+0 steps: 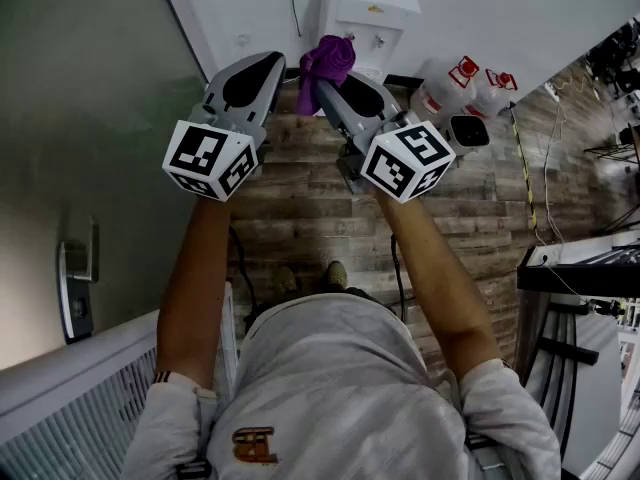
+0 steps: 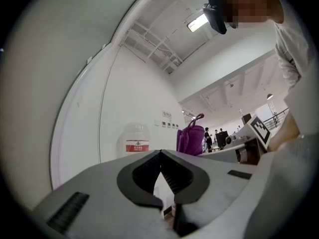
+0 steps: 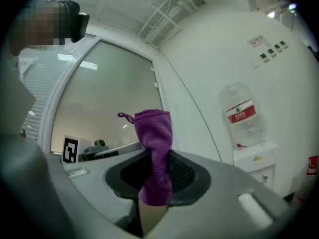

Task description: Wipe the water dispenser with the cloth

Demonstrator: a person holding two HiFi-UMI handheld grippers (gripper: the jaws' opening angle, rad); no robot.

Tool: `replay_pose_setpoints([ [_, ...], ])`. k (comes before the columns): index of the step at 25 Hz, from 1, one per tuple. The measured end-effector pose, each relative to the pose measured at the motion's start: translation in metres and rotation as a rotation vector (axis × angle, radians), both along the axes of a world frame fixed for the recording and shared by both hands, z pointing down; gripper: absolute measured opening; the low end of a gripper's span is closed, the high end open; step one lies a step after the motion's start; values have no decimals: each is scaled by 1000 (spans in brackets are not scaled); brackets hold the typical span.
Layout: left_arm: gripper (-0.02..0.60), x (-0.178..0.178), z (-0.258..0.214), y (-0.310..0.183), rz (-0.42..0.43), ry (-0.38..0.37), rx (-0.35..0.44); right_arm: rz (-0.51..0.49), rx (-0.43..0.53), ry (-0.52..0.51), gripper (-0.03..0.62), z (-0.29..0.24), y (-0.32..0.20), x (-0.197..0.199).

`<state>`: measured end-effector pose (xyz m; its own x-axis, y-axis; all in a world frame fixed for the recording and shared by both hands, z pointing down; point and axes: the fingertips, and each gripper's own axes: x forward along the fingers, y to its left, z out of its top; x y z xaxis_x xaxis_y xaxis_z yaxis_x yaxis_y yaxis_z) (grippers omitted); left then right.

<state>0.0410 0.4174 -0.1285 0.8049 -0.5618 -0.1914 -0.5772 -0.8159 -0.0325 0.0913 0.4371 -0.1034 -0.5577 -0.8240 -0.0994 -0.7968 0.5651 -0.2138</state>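
Right tool (image 3: 158, 159) is clamped on the cloth (image 3: 156, 133), low centre of the right gripper view. The jaws pinch the purple cloth near its middle. A bunched end with a small loop stands up past the tips, and a short tail hangs below.

Left tool (image 2: 160, 154) is closed, tips meeting, nothing between them. In the head view it sits just left of the right tool. Both are held out at about the same height, apart from each other.

Dispenser (image 1: 366, 10) is at top centre of the head view, white, against the wall. It is just past the cloth in the picture, and no contact shows in any view. In the right gripper view it stands at the right edge with its bottle (image 3: 241, 114) on top, well off that tool's line. Spare jugs (image 1: 462, 80) stand on the wood floor to its right.

Step judged: approach, wiping not yet begun. To do it well:
- Turn the right tool toward the dispenser so the free bunched end meets the surface, not the jaw tips.
- Little cloth is exposed, so press lightly and use short overlapping strokes, top panel first, then down the front.
- Hold the clamp firm, since drag could pull the cloth out.
- Keep the left tool clear.
- Avoid bumping the bottle.
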Motion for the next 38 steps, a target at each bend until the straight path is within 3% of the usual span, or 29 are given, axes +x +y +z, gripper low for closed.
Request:
replay_pose_setpoints([
  [8,-2,-10,6,-10,6,11,-2,-19,17,11,97,1,-6,-16],
  [25,-2,-51,34,-66,-13,51,-54,74,-12,32,97,23,-57,-42],
  [38,-2,-29,63,-178,-63,7,-71,36,-2,86,97,45,-177,-16],
])
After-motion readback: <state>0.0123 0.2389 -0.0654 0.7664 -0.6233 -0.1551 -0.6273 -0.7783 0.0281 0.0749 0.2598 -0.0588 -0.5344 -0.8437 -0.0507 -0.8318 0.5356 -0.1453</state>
